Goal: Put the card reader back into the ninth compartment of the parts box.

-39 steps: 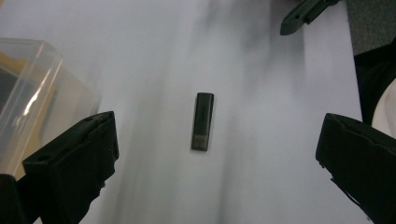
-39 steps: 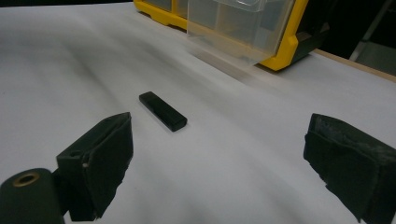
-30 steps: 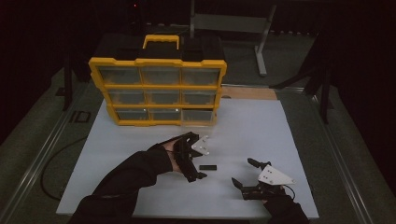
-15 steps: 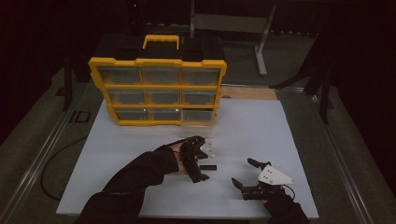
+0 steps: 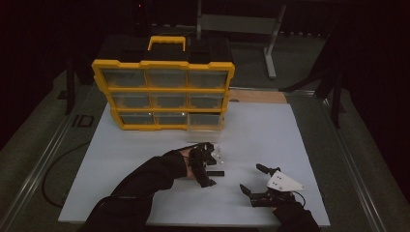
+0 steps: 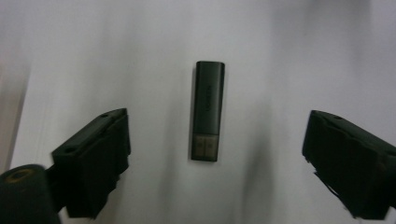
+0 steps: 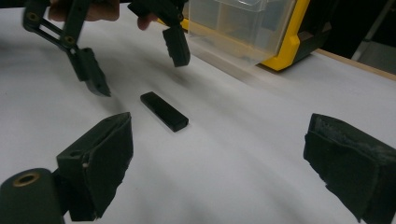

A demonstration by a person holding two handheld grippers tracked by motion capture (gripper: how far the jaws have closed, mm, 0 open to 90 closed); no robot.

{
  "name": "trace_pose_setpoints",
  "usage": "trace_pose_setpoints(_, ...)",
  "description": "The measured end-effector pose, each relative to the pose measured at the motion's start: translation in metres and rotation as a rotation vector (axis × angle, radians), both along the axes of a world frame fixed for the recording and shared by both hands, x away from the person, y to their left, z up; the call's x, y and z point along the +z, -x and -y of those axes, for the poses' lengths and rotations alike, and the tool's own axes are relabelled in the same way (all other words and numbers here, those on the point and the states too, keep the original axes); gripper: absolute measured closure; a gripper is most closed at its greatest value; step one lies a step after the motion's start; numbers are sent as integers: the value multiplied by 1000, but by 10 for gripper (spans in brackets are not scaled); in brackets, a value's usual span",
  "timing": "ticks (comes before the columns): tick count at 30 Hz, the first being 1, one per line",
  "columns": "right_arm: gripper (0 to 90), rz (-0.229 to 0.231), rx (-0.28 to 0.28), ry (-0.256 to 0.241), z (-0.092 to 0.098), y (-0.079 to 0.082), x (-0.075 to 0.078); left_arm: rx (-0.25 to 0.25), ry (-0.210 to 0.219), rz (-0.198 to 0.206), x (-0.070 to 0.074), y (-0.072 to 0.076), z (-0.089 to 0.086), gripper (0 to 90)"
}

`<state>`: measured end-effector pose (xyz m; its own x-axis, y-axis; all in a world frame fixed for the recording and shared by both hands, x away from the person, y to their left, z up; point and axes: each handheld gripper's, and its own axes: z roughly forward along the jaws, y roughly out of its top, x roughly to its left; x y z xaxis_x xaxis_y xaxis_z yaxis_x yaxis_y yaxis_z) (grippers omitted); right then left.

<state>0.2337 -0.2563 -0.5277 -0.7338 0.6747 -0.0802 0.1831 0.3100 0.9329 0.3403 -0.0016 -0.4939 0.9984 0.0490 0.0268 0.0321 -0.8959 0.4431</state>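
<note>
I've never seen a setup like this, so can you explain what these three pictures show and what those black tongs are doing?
A person at a table holds hand-operated tongs in each hand. One picture looks down from above; the other two come from cameras riding on each tool. On the white tabletop stands a yellow drawer organizer, its lower right clear drawer pulled out. A black USB stick lies flat between the open left tongs, not yet gripped. The right tongs are open too, holding nothing.
</note>
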Motion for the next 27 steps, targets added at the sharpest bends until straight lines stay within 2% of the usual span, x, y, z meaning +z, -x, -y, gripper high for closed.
trace_pose_setpoints(3,84,-1,1,0,0,0,0,-7,-5,-10,-2,-2,1,153)
trace_pose_setpoints(8,84,0,1,1,0,0,0,-13,-30,-11,-4,-3,3,177)
trace_pose_setpoints(9,84,0,3,-1,0,0,0,-6,-59,-14,-8,-4,6,219)
trace_pose_setpoints(10,84,2,3,2,0,0,0,-11,-68,-12,-8,-4,7,245)
trace_pose_setpoints(16,84,1,3,0,0,0,0,-11,-84,-15,-7,-6,10,391)
trace_pose_setpoints(17,84,2,4,1,0,0,0,-13,-86,-15,-7,-6,11,391)
trace_pose_setpoints(22,84,1,5,2,0,0,0,-16,-104,-8,-6,-5,14,510)
trace_pose_setpoints(24,84,-1,3,3,0,0,0,-20,-123,-17,-7,-6,15,544)
trace_pose_setpoints(27,84,1,4,3,0,0,0,-17,-128,-18,-8,-7,16,597)
